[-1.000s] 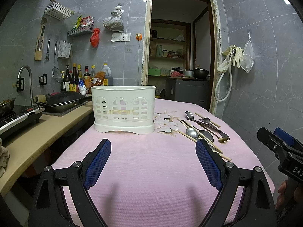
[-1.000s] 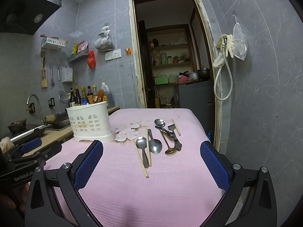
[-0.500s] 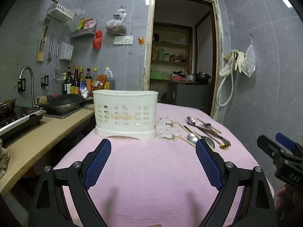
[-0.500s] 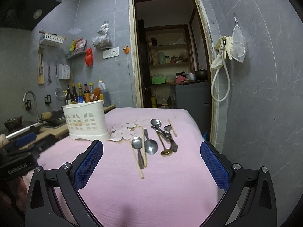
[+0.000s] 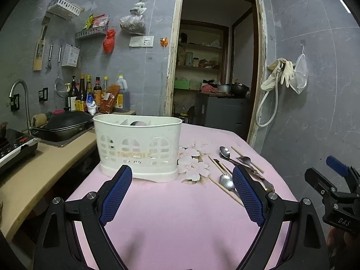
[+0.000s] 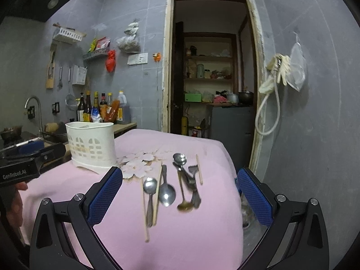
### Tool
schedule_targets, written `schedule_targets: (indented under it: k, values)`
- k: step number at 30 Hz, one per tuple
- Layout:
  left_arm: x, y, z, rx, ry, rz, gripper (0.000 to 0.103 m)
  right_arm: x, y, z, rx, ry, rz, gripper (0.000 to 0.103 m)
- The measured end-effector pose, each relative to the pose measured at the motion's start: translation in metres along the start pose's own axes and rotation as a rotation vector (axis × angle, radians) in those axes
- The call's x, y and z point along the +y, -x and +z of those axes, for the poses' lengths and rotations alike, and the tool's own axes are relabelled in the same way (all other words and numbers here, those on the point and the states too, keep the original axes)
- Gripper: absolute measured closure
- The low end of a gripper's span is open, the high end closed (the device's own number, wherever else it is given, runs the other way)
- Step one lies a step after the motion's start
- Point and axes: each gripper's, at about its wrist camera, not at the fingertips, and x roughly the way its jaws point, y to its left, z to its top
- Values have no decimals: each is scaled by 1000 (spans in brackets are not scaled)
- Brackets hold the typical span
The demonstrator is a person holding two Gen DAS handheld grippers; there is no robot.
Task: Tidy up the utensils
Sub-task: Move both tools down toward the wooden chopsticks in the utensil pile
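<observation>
A: Where are the utensils?

B: Loose on the pink surface, all to the right of the white caddy. Nearest the caddy lie a steel spoon and a larger spoon, with wooden chopsticks running alongside them. Farther from the caddy sit a small spoon, a brass-coloured spoon and a fork overlapping it, then one more chopstick at the far side.

A: And the caddy?

B: Upright beside the flower print on the cloth. Something dark and rounded shows above its rim; I can't tell what.

A: The grippers?

B: The left gripper hangs above the surface in front of the caddy, fingers wide apart, holding nothing. The right gripper faces the utensils, fingers equally spread and empty.
</observation>
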Motion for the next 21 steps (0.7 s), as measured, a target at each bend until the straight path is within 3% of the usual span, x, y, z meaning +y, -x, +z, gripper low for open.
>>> schedule_targets:
  k: [8,13,16,20,21]
  values:
    - [-18,-26,12,-12,-23,27,16,-20,-34,20,-19,51,31,0]
    - [-25,-53,18,60,-2,-13,16,-45,-59,34,7,20,88,2]
    - [-30,-70,18,129,5,-41,16,-54,-74,40,26,39,111,11]
    - [-38,-90,13,222,-5,-74,18,-63,-101,40,90,44,150,33]
    - [-40,-96,12,248,-4,-87,22,-65,-109,39,113,44,159,37]
